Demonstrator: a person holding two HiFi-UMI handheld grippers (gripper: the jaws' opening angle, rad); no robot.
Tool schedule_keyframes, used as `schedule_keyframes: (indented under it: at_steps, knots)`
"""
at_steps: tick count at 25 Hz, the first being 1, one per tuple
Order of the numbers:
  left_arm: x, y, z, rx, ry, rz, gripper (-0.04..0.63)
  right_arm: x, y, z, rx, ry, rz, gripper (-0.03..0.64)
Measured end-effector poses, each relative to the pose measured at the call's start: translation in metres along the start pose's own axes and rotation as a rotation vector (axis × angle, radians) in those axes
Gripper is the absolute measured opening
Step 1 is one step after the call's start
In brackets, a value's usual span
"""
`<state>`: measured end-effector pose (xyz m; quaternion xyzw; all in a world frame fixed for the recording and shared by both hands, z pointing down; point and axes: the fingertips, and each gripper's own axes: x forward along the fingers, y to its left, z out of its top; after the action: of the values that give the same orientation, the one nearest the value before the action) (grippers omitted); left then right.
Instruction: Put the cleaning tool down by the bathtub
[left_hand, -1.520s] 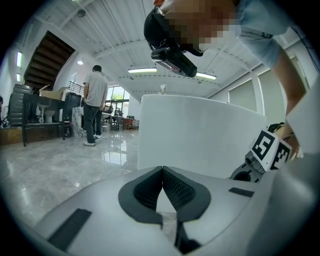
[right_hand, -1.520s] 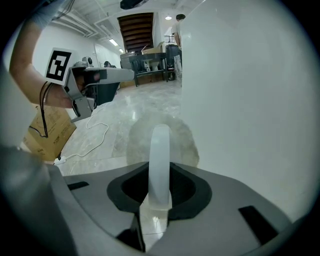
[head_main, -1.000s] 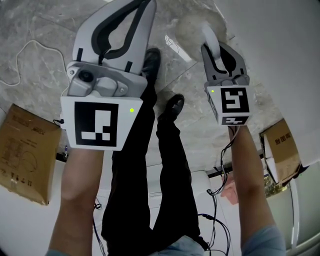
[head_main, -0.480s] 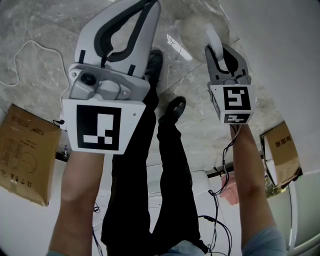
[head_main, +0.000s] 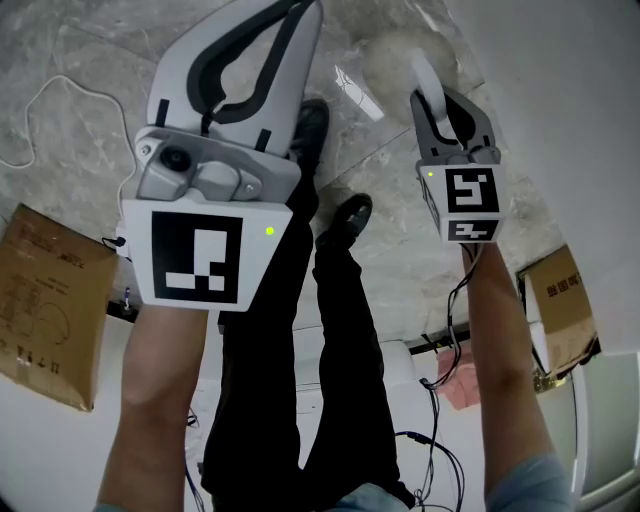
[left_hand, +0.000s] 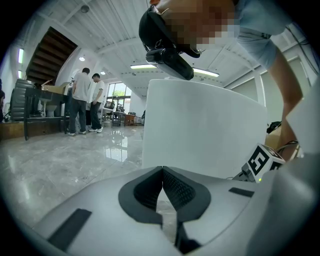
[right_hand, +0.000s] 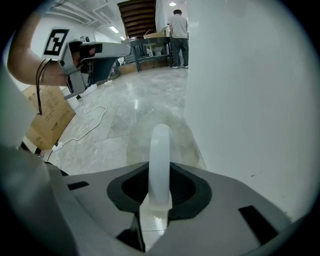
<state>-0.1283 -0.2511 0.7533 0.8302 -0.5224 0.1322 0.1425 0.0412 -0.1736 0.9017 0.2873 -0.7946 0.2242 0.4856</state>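
The cleaning tool has a white curved handle (right_hand: 160, 160) and a pale fuzzy head (head_main: 395, 55) that hangs low over the marble floor. My right gripper (head_main: 440, 100) (right_hand: 160, 172) is shut on the handle, close beside the bathtub's white wall (head_main: 560, 100) (right_hand: 250, 100). My left gripper (head_main: 298, 12) (left_hand: 161, 171) is held up at the left, shut with nothing between its pads. The bathtub wall (left_hand: 200, 130) stands just ahead of it too. Whether the fuzzy head touches the floor I cannot tell.
A cardboard box (head_main: 50, 300) lies on the floor at the left and another (head_main: 560, 300) at the right by the tub. A white cable (head_main: 40, 110) loops over the floor. The person's black shoes (head_main: 345, 215) stand between the grippers. Several people (left_hand: 85, 100) stand far off.
Hardly anything differs. Both grippers have drifted slightly to the right in the head view, and the tool stays in the right gripper.
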Motion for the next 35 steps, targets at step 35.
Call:
schedule_keyframes:
  at_steps: [35]
  knots:
    - [-0.005,0.009,-0.008,-0.007,0.006,0.012,0.017,0.039,-0.01,-0.019,-0.036,0.077,-0.034,0.115]
